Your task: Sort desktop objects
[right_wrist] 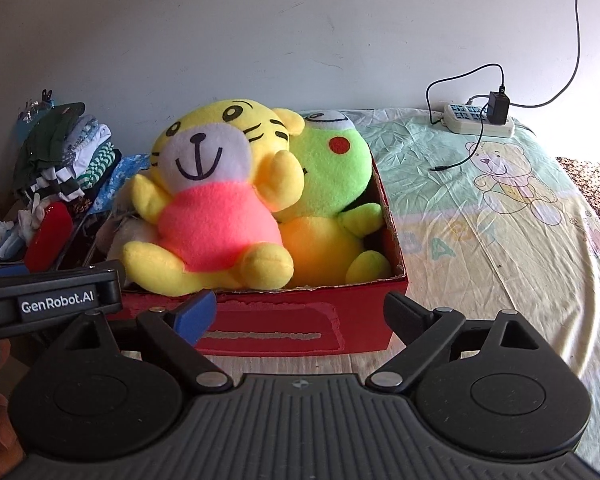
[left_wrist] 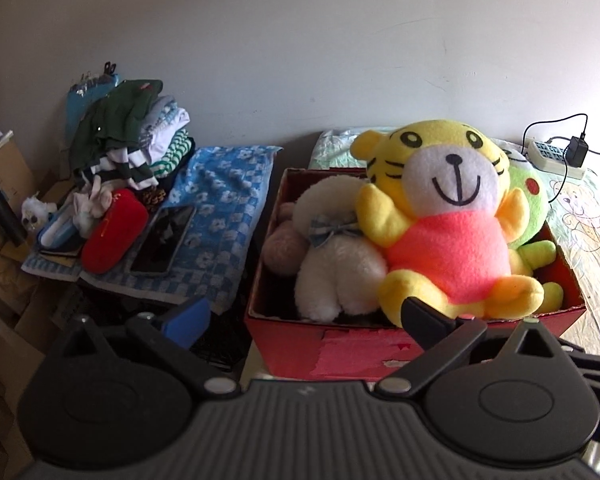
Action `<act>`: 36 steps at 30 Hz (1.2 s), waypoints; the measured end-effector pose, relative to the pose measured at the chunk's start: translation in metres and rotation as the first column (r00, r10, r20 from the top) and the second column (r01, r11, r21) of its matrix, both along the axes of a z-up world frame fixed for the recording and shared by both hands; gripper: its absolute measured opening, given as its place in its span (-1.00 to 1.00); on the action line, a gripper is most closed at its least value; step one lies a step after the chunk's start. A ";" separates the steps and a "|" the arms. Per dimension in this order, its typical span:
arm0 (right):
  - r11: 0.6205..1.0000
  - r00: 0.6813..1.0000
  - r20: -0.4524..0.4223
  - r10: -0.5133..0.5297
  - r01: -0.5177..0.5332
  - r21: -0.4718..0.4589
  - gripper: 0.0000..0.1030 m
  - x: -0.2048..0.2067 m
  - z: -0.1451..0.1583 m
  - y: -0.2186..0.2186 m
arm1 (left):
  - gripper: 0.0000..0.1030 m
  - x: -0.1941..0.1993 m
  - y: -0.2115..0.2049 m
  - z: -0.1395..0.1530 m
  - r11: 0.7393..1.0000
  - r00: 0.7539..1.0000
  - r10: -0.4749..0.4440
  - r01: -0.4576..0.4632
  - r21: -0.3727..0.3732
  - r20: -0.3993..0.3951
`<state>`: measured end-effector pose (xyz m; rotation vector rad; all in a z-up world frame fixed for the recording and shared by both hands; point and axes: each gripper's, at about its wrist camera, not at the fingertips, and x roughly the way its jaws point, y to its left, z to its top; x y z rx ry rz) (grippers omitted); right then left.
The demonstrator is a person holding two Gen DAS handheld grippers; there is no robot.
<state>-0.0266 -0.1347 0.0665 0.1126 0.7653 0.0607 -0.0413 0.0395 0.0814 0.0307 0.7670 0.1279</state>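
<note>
The red cardboard box (right_wrist: 300,320) sits near the front edge of the bed-like surface covered by a pale green printed sheet (right_wrist: 480,208), and it serves as the bin for soft toys. It is packed full. The yellow plush tiger in a pink shirt (right_wrist: 216,200) sits upright against the box's front wall, its face turned toward the cameras and its long axis running roughly vertical, tipped slightly back. It appears to be propped there because the toys behind and beside it leave no room to lie flat. The green plush frog with a yellow belly (right_wrist: 332,168) leans behind it in the box's right rear corner, also upright. The white fluffy plush toy with a small blue bow (left_wrist: 340,256) lies slumped in the left half of the box.

The left gripper (left_wrist: 304,312) hangs just before the box's front wall with its jaws spread wide, holding nothing. The right gripper (right_wrist: 300,312) is likewise spread and empty in front of the same wall, so both look withdrawn from a completed placement.

Beyond the box's left side, the blue flowered towel (left_wrist: 220,200) carries a red oval pouch (left_wrist: 114,236), a dark tablet (left_wrist: 164,240) and a stack of folded clothes (left_wrist: 140,140). These seem still unsorted.
</note>
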 end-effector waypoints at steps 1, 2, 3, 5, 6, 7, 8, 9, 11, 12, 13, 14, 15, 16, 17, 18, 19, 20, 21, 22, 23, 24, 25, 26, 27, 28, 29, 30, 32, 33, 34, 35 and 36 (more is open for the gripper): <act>1.000 1.000 0.002 -0.007 0.007 -0.001 0.80 -0.001 0.001 0.000 | 0.96 0.000 0.001 0.000 1.000 1.000 0.009 -0.009 -0.002 -0.003; 1.000 1.000 0.003 -0.014 0.014 -0.004 0.80 -0.003 0.003 0.000 | 0.96 0.000 0.002 0.001 1.000 1.000 0.016 -0.016 -0.002 -0.007; 1.000 1.000 0.005 -0.021 0.021 -0.009 0.81 -0.004 0.004 0.000 | 0.96 0.000 0.002 0.000 1.000 1.000 0.020 -0.020 0.004 -0.014; 0.999 1.000 0.004 -0.027 0.027 -0.018 0.81 -0.004 0.005 0.000 | 0.97 0.001 0.001 0.000 1.000 0.999 0.021 -0.021 0.012 -0.029; 0.999 1.000 0.001 -0.029 0.029 -0.017 0.81 -0.004 0.006 0.000 | 0.97 0.001 0.001 0.000 1.000 0.999 0.019 -0.019 0.011 -0.035; 0.999 1.000 -0.002 -0.031 0.031 -0.008 0.81 -0.005 0.008 0.000 | 0.97 0.000 0.001 0.000 1.000 0.999 0.016 -0.016 0.002 -0.038; 1.000 1.000 -0.003 -0.031 0.031 0.003 0.81 -0.005 0.009 0.000 | 0.96 0.000 0.002 0.000 1.000 0.999 0.012 -0.012 -0.008 -0.037; 1.000 1.000 -0.002 -0.028 0.028 0.014 0.81 -0.006 0.009 -0.001 | 0.97 -0.001 0.001 -0.001 1.000 0.999 0.009 -0.009 -0.013 -0.035; 1.000 1.000 0.003 -0.020 0.020 0.015 0.81 -0.007 0.010 0.001 | 0.97 -0.002 -0.001 -0.001 1.000 0.999 0.011 -0.011 -0.004 -0.033; 1.000 1.000 0.006 -0.016 0.016 0.012 0.81 -0.008 0.010 0.003 | 0.97 -0.003 -0.002 -0.001 1.000 0.999 0.016 -0.015 0.007 -0.032; 1.000 1.000 0.008 -0.011 0.011 0.008 0.81 -0.009 0.010 0.004 | 0.97 -0.003 -0.004 -0.002 1.000 0.999 0.023 -0.022 0.019 -0.032; 1.000 1.000 0.007 -0.006 0.006 0.002 0.81 -0.009 0.010 0.005 | 0.97 -0.003 -0.005 -0.002 0.999 0.999 0.029 -0.028 0.027 -0.033; 1.000 1.000 0.005 -0.003 0.003 0.000 0.81 -0.009 0.009 0.005 | 0.97 -0.002 -0.004 -0.003 0.999 0.999 0.032 -0.031 0.027 -0.036; 1.000 1.000 0.002 -0.001 0.001 0.004 0.81 -0.009 0.009 0.005 | 0.97 -0.002 -0.004 -0.004 0.999 0.999 0.035 -0.034 0.027 -0.040; 1.000 1.000 -0.002 -0.002 0.002 0.009 0.81 -0.008 0.008 0.004 | 0.97 -0.002 -0.004 -0.005 0.999 0.998 0.037 -0.036 0.025 -0.044; 1.000 1.000 -0.006 -0.006 0.006 0.014 0.81 -0.008 0.007 0.003 | 0.97 -0.001 -0.004 -0.006 0.999 0.998 0.036 -0.035 0.020 -0.051; 1.000 1.000 -0.008 -0.011 0.011 0.018 0.81 -0.008 0.007 0.002 | 0.97 -0.001 -0.004 -0.007 0.999 0.998 0.035 -0.034 0.014 -0.058; 1.000 1.000 -0.010 -0.015 0.015 0.022 0.81 -0.008 0.007 0.002 | 0.97 -0.001 -0.004 -0.009 0.999 0.997 0.034 -0.033 0.010 -0.064; 1.000 1.000 -0.012 -0.019 0.019 0.025 0.81 -0.007 0.006 0.001 | 0.97 0.000 -0.004 -0.010 1.000 0.997 0.029 -0.029 0.007 -0.070; 0.999 1.000 -0.012 -0.022 0.022 0.029 0.81 -0.007 0.006 0.000 | 0.97 0.000 -0.005 -0.010 1.000 0.997 0.025 -0.024 0.007 -0.076; 0.999 1.000 -0.012 -0.024 0.024 0.034 0.81 -0.007 0.006 0.000 | 0.97 0.000 -0.005 -0.011 1.000 0.996 0.022 -0.021 0.009 -0.081; 0.999 1.000 -0.012 -0.026 0.026 0.040 0.81 -0.007 0.006 -0.001 | 0.97 0.000 -0.006 -0.012 1.000 0.996 0.020 -0.020 0.012 -0.085; 0.999 1.000 -0.011 -0.027 0.027 0.040 0.81 -0.007 0.006 0.000 | 0.97 0.000 -0.007 -0.013 1.000 0.996 0.022 -0.020 0.015 -0.085; 0.999 1.000 -0.011 -0.027 0.027 0.037 0.81 -0.007 0.006 0.000 | 0.97 -0.001 -0.007 -0.014 1.000 0.996 0.024 -0.022 0.016 -0.084; 0.999 1.000 -0.011 -0.026 0.027 0.033 0.81 -0.006 0.005 0.001 | 0.97 -0.001 -0.007 -0.014 1.000 0.996 0.024 -0.023 0.013 -0.084; 0.999 1.000 -0.010 -0.025 0.026 0.030 0.81 -0.006 0.005 0.002 | 0.97 -0.001 -0.006 -0.015 1.000 0.996 0.025 -0.024 0.010 -0.085; 0.999 1.000 -0.009 -0.025 0.025 0.029 0.81 -0.006 0.005 0.002 | 0.97 -0.001 -0.006 -0.015 1.000 0.996 0.026 -0.025 0.010 -0.085; 0.999 1.000 -0.007 -0.025 0.025 0.027 0.81 -0.006 0.005 0.002 | 0.97 -0.001 -0.006 -0.016 1.000 0.996 0.028 -0.027 0.011 -0.085; 0.999 1.000 -0.001 -0.026 0.026 0.023 0.81 -0.005 0.005 0.002 | 0.97 -0.001 -0.005 -0.018 0.999 0.996 0.031 -0.031 0.011 -0.084; 0.999 1.000 0.000 -0.027 0.027 0.021 0.81 -0.005 0.005 0.002 | 0.97 -0.001 -0.005 -0.019 0.999 0.996 0.035 -0.034 0.008 -0.084; 0.999 1.000 0.000 -0.028 0.028 0.021 0.81 -0.004 0.005 0.003 | 0.97 0.000 -0.005 -0.019 0.999 0.996 0.038 -0.037 0.005 -0.085; 0.999 1.000 -0.001 -0.028 0.028 0.022 0.81 -0.004 0.004 0.003 | 0.97 0.000 -0.004 -0.020 0.999 0.996 0.040 -0.040 0.002 -0.086; 0.999 1.000 -0.001 -0.030 0.030 0.022 0.81 -0.004 0.004 0.003 | 0.97 0.000 -0.004 -0.021 0.999 0.995 0.039 -0.039 0.003 -0.088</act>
